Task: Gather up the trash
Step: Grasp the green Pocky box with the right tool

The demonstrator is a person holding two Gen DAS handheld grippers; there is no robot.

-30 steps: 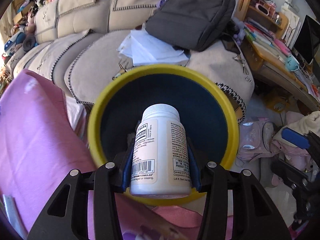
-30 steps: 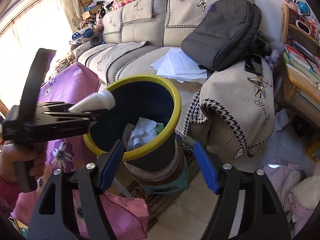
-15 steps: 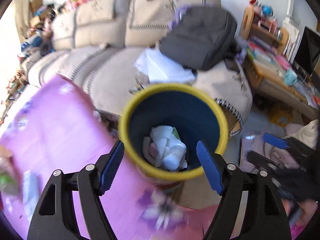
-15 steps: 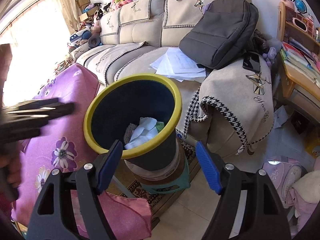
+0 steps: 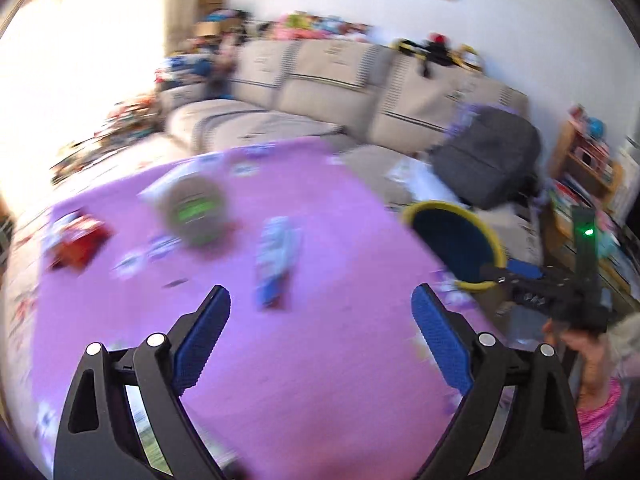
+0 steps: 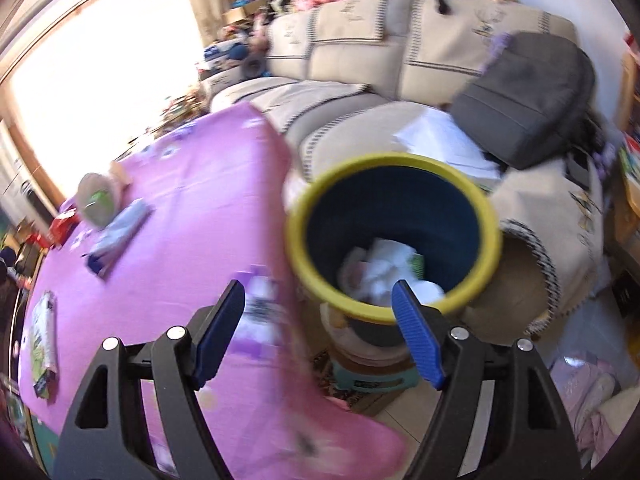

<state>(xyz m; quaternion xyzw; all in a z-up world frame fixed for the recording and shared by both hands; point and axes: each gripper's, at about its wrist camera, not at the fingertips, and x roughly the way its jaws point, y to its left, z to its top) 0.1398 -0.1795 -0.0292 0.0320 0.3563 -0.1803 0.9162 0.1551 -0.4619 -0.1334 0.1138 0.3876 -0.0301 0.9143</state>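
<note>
A yellow-rimmed dark blue trash bin (image 6: 394, 236) stands beside the table and holds white crumpled trash (image 6: 384, 268); it also shows in the left wrist view (image 5: 456, 246). My left gripper (image 5: 320, 334) is open and empty above the purple tablecloth (image 5: 280, 360). On the cloth lie a blue-white packet (image 5: 276, 260), a round green-labelled cup (image 5: 196, 210) and a red packet (image 5: 78, 242). My right gripper (image 6: 318, 328) is open and empty, near the bin's front rim. The views are motion-blurred.
A beige sofa (image 6: 360, 60) with a grey backpack (image 6: 528, 100) and white papers (image 6: 440, 136) stands behind the bin. A flat green-white packet (image 6: 42, 340) lies at the table's near left. A cluttered wooden shelf (image 5: 588, 160) is at the right.
My left gripper opened and dropped the white bottle into the bin, then swung left over the table. My right gripper shifted left and closer to the bin.
</note>
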